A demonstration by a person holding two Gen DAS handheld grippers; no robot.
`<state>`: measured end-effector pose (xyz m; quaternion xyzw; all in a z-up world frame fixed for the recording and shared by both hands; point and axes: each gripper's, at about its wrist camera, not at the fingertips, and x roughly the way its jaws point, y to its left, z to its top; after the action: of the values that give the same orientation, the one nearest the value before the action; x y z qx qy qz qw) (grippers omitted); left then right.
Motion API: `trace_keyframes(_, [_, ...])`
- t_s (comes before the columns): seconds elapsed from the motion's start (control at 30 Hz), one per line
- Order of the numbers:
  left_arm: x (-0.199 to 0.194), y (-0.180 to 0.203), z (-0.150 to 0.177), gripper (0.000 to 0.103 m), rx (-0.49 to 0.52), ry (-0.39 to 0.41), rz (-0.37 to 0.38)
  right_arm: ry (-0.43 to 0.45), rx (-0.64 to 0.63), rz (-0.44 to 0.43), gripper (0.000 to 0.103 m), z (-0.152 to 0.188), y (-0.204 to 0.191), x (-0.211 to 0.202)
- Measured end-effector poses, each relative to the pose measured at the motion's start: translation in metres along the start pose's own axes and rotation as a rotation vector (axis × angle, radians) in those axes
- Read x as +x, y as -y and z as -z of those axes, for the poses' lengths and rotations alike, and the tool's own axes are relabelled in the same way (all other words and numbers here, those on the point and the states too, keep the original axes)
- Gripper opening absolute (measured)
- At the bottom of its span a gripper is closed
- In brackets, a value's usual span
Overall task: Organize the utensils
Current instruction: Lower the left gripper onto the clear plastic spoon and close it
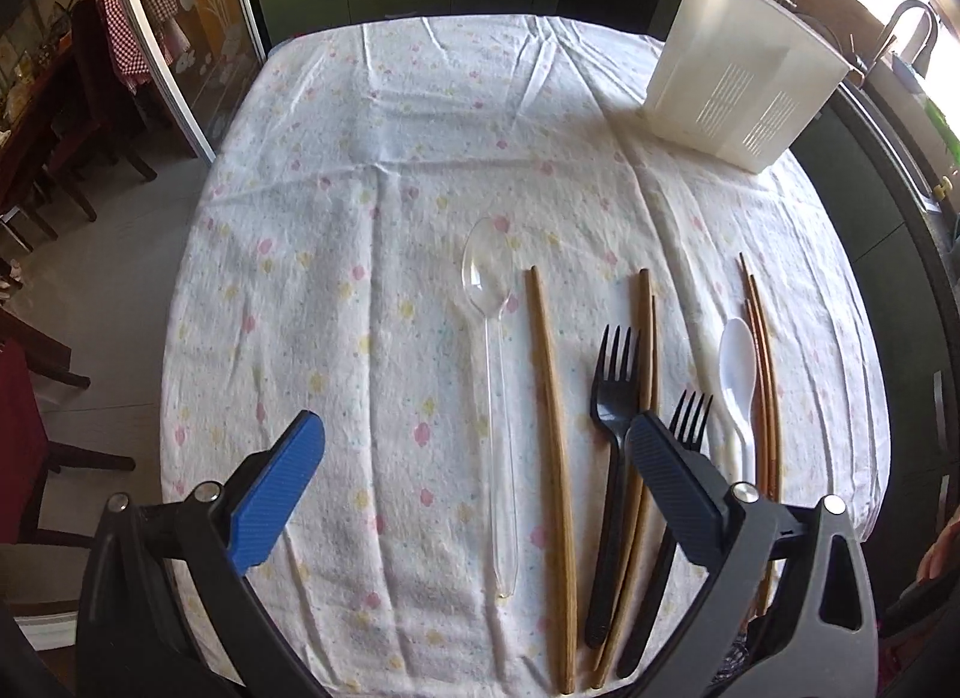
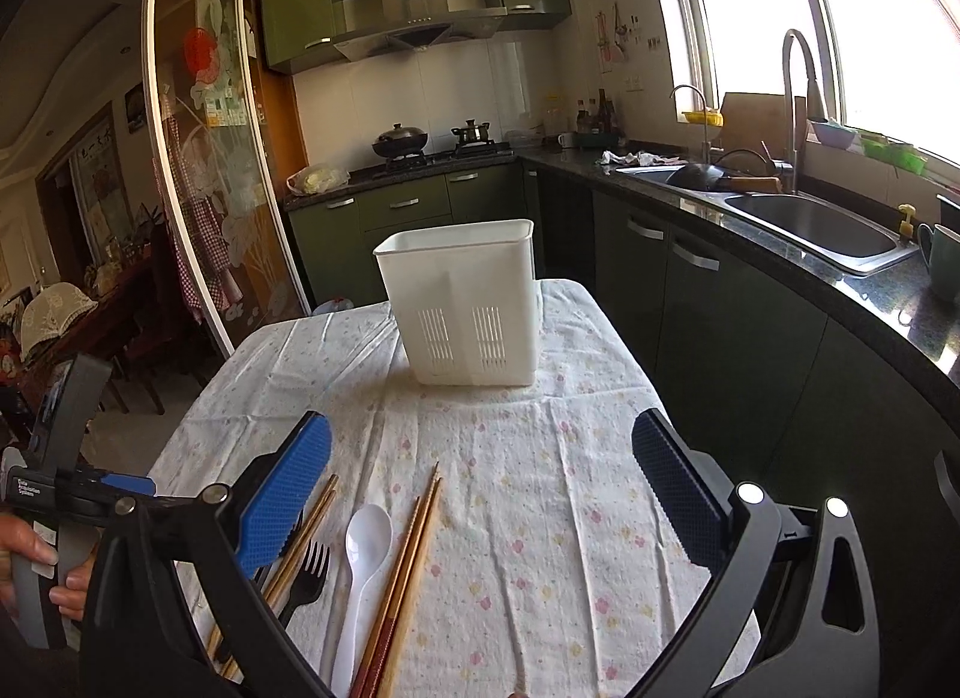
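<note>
While both tools hang above the near edge of the table, nothing is in either one; the left gripper (image 1: 474,494) stands with its blue pads (image 1: 279,494) spread wide and empty, and the right gripper (image 2: 480,494) is likewise spread wide with nothing between its fingers. On the flowered tablecloth (image 1: 360,188) the utensils lie in a row across the lower middle of the left view: a clear plastic spoon (image 1: 489,368) leftmost, then a single wooden chopstick (image 1: 552,440), a black fork (image 1: 609,446) lying against a pair of wooden chopsticks (image 1: 647,350), a second black fork (image 1: 690,419) partly hidden behind the right finger, a white spoon (image 1: 737,380), and a thinner reddish pair of chopsticks (image 1: 762,350) at the far right of the row. The white slotted utensil holder (image 1: 738,74) stands upright in the upper right of that view, well apart from the row; in the right view it sits centre frame (image 2: 465,302). A hand (image 2: 36,566) grips the other tool's handle at the lower left of the right view.
</note>
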<state>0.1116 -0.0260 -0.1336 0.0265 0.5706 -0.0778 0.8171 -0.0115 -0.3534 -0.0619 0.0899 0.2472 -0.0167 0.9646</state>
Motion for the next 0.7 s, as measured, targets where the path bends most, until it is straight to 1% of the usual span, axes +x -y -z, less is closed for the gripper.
trace_keyframes(0.07, [0.012, -0.004, -0.004, 0.097, -0.016, -0.066, -0.016, -0.013, 0.004, -0.002, 0.099, 0.002, 0.002, 0.004])
trace_keyframes(0.13, [0.025, -0.010, -0.007, 0.097, -0.040, -0.144, 0.003, -0.024, 0.009, -0.007, 0.099, 0.002, 0.004, 0.007])
trace_keyframes(0.2, [0.033, -0.016, -0.010, 0.093, -0.072, -0.191, 0.006, -0.028, 0.010, -0.007, 0.099, 0.004, 0.005, 0.008])
trace_keyframes(0.23, [0.036, -0.017, -0.012, 0.092, -0.074, -0.206, 0.000, -0.033, 0.012, -0.009, 0.099, 0.003, 0.005, 0.007])
trace_keyframes(0.27, [0.038, -0.018, -0.014, 0.088, -0.069, -0.210, -0.013, -0.036, 0.014, -0.009, 0.099, 0.004, 0.005, 0.008])
trace_keyframes(0.3, [0.040, -0.019, -0.016, 0.080, -0.062, -0.211, -0.033, -0.041, 0.016, -0.010, 0.099, 0.004, 0.006, 0.009])
trace_keyframes(0.37, [0.046, -0.021, -0.018, 0.070, -0.055, -0.235, -0.062, -0.048, 0.014, -0.011, 0.099, 0.004, 0.005, 0.010])
trace_keyframes(0.43, [0.045, -0.022, -0.021, 0.068, -0.045, -0.231, -0.069, -0.049, 0.011, -0.010, 0.099, 0.005, 0.005, 0.010])
trace_keyframes(0.47, [0.045, -0.022, -0.022, 0.065, -0.041, -0.235, -0.067, -0.048, 0.012, -0.011, 0.099, 0.005, 0.005, 0.010])
trace_keyframes(0.53, [0.045, -0.023, -0.020, 0.056, -0.043, -0.229, -0.066, -0.049, 0.016, -0.010, 0.099, 0.005, 0.006, 0.011])
trace_keyframes(0.57, [0.044, -0.022, -0.023, 0.047, -0.044, -0.224, -0.066, -0.051, 0.018, -0.011, 0.099, 0.005, 0.007, 0.012])
trace_keyframes(0.6, [0.042, -0.021, -0.024, 0.036, -0.046, -0.220, -0.067, -0.053, 0.019, -0.011, 0.099, 0.006, 0.007, 0.012])
trace_keyframes(0.63, [0.038, -0.019, -0.027, 0.030, -0.048, -0.224, -0.063, -0.054, 0.019, -0.010, 0.099, 0.006, 0.007, 0.013])
trace_keyframes(0.7, [0.037, -0.020, -0.027, 0.011, -0.053, -0.235, -0.050, -0.060, 0.018, -0.011, 0.099, 0.006, 0.007, 0.015])
